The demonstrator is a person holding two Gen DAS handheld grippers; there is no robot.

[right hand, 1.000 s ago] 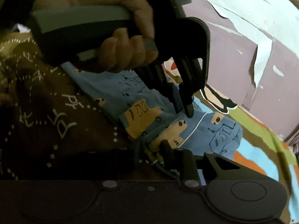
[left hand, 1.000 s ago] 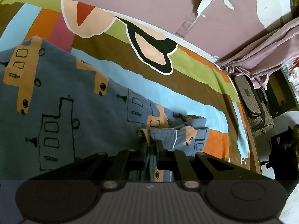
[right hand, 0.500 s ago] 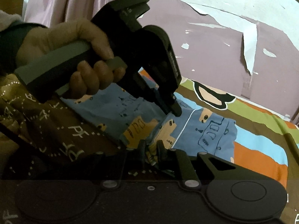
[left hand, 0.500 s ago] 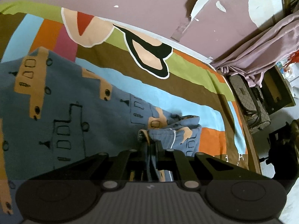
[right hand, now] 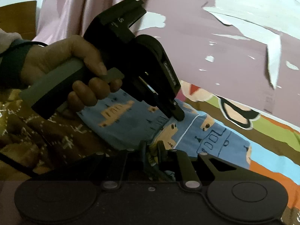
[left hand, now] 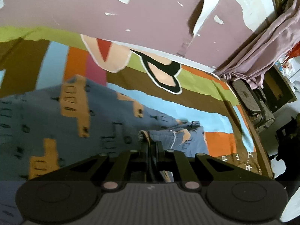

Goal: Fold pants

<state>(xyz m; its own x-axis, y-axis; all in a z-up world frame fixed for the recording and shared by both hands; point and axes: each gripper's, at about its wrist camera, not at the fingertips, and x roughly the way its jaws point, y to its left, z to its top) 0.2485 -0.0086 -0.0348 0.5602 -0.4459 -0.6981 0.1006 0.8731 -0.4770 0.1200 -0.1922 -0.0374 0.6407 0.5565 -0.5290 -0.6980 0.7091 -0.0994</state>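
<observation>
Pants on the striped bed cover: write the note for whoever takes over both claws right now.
Left claw: shut on a bunched edge of the pants.
Right claw: shut on the pants edge nearer the camera; the left one grips the same end just beyond it.
Pants: blue, bus print, mostly spread over the bed cover, gripped end raised.
Done: both grips taken.
Left: probably carry this end over to fold, release, smooth.

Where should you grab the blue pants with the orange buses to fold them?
Grip the blue bus-print pants at their bunched hem edge, coming from the near side. Both the left gripper and the right gripper already pinch that thick edge.
</observation>
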